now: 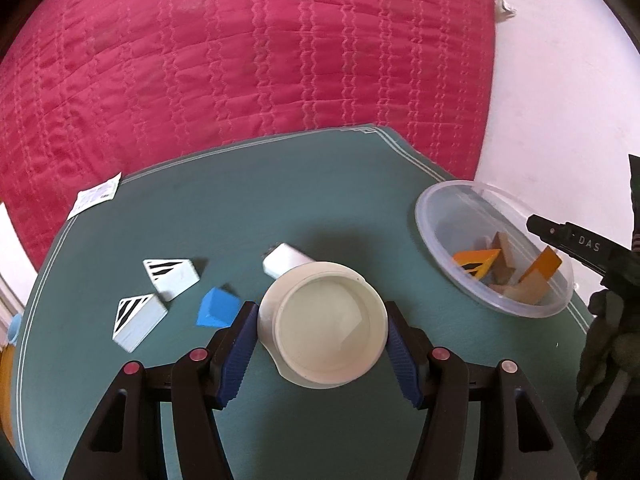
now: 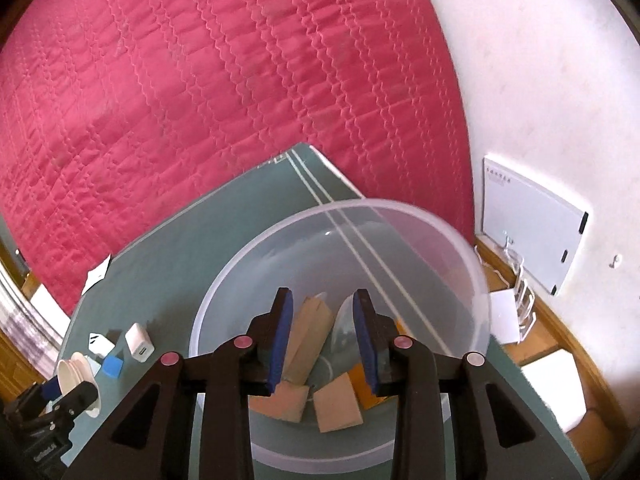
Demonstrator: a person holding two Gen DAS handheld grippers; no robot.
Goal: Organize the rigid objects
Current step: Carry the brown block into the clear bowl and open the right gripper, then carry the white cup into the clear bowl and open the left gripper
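A green table stands against a bed covered by a quilted pink bedspread. Seen from the left wrist camera, a small white paper card lies at the table's far left edge. Nearer and to the right, two white wedge blocks with black stripes lie just beside each other, and a blue block sits to their right, close to the left blue pad of the left claw. That claw grips a shallow round white container between its two pads, which press on opposite sides of the rim. Just behind the container a white charger block rests on the table. Farther right, near the table's right edge, stands a clear plastic bowl holding orange wedges and tan wooden blocks. The black body of the other tool reaches over its right rim. In the right wrist camera, the right claw hangs over that bowl with its pads apart and nothing between them. Below it the tan blocks lie jumbled on the bowl's floor. To the right of the table, a white flat panel leans against the pale wall.
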